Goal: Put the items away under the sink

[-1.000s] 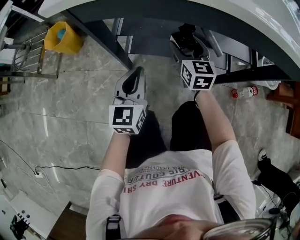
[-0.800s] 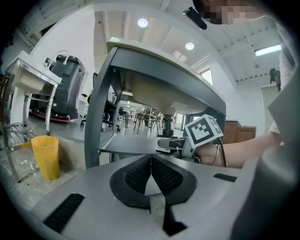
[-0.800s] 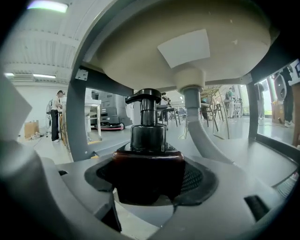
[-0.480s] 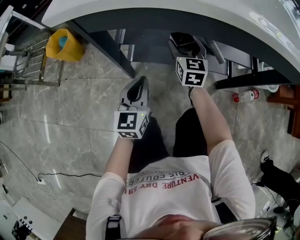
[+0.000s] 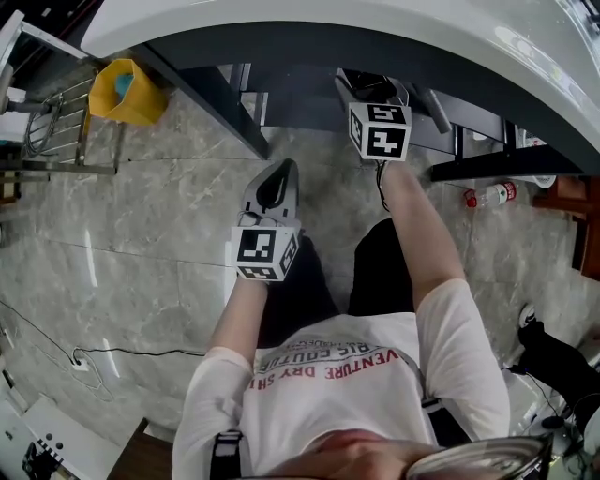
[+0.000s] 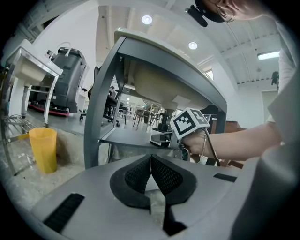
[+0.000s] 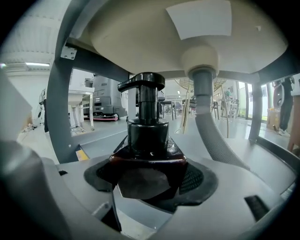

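Note:
My right gripper reaches under the white sink and is shut on a dark pump bottle. The bottle stands upright between the jaws, over the grey shelf below the basin. In the right gripper view, the right gripper faces the grey drain hose, just right of the bottle. My left gripper hangs lower, over the stone floor in front of the sink frame, its jaws shut with nothing between them. In the left gripper view, the left gripper looks at the right gripper at the shelf's edge.
A yellow bin stands on the floor left of the sink frame's leg, next to a metal rack. A plastic bottle lies on the floor at the right. A cable trails across the floor at the lower left.
My right gripper has carried the pump bottle further in under the sink. The left gripper has drifted slightly toward the frame, still shut.

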